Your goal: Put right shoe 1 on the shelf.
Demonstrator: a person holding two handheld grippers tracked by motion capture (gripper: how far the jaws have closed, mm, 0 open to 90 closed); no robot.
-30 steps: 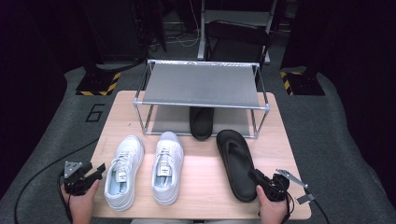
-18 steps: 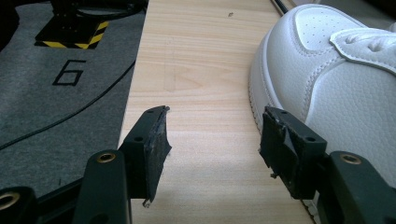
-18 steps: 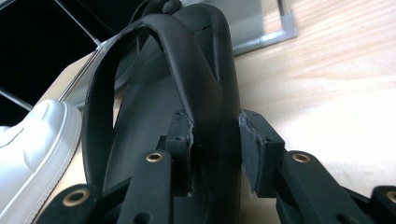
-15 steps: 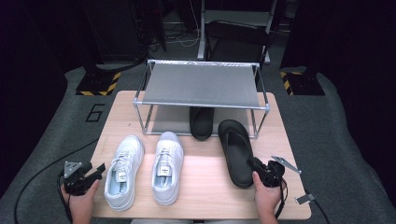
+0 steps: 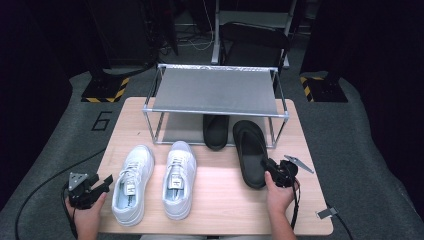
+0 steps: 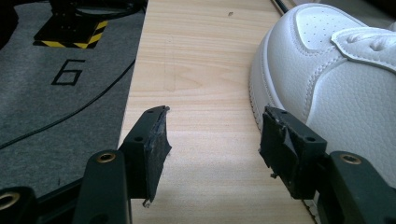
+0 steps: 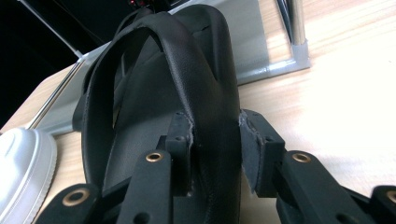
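Note:
A black sandal [image 5: 250, 150] lies on the wooden table [image 5: 220, 200], its toe reaching under the metal rack [image 5: 215, 90]. My right gripper [image 5: 270, 167] is shut on the rim at its heel end; in the right gripper view the pads [image 7: 184, 140] press on the sandal's edge [image 7: 154, 93]. A second black sandal [image 5: 215, 131] rests under the rack. Two white sneakers [image 5: 131, 182] [image 5: 178, 177] stand side by side at the front left. My left gripper [image 5: 102, 182] is open just left of them, with bare table between its jaws [image 6: 212, 140] and a sneaker [image 6: 336, 79] beside its right jaw.
The rack's front right leg [image 7: 299, 28] stands close to the held sandal's toe. A grey floor mat [image 6: 56, 93] with a "6" mark lies left of the table. A cable [image 5: 295, 200] trails from the right gripper. Dark equipment stands behind the table.
My right gripper has carried the black sandal away from the person, its toe now under the rack's front edge. The left gripper has stayed in place.

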